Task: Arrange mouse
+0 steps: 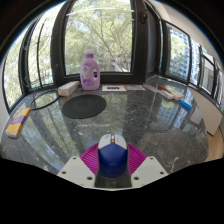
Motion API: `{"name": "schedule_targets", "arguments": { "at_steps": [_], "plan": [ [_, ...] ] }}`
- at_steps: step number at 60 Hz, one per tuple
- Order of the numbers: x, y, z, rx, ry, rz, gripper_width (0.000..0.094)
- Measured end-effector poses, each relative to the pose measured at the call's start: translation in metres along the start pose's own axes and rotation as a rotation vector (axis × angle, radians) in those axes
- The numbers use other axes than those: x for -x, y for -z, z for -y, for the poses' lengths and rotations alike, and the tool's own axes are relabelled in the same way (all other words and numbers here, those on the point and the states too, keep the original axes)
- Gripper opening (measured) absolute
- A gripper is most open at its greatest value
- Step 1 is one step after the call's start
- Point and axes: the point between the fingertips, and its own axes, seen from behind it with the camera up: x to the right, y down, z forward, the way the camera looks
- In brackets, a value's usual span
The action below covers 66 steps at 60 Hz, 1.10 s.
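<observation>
**Mouse in the grip, mat still ahead**

We start at our gripper (112,160): its two fingers are closed in on a blue-and-white computer mouse (112,156), the pink pads (92,157) pressing its sides, so the mouse rides between the fingers, seemingly lifted above the glass table (150,125). We judge the step in hand to be the carry: the mouse is grasped but not yet placed.

Just beyond the fingertips and a little to the left lies a dark round mouse mat (84,105), apparently the goal. The next move, as we read it, calls for easing forward and left, lowering over the mat's middle, then spreading the fingers.

Far to the left sits a yellow-and-blue sponge (18,122), and a looped black cable (44,99). Beyond the mat stand a small beige box (68,88) and a purple detergent bottle (90,72). Off to the right lie pink-and-orange items (183,100) we cannot identify.
</observation>
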Motion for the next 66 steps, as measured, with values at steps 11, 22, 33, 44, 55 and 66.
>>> {"name": "schedule_targets", "arguments": {
  "at_steps": [11,22,33,44,55,66],
  "plan": [
    [-0.041,0.027,0.082,-0.116,-0.055,-0.123,0.0352],
    [-0.048,0.023,0.225,-0.31,-0.029,-0.147,0.0352],
    [0.024,-0.036,0.306,-0.385,0.006,-0.01,0.035],
    [0.106,-0.143,0.249,-0.2,0.027,0.129,0.0354],
    [0.141,-0.21,0.158,0.01,0.079,0.187,0.0413],
    [0.143,-0.219,0.134,0.072,0.106,0.194,0.0558]
  ]
}}
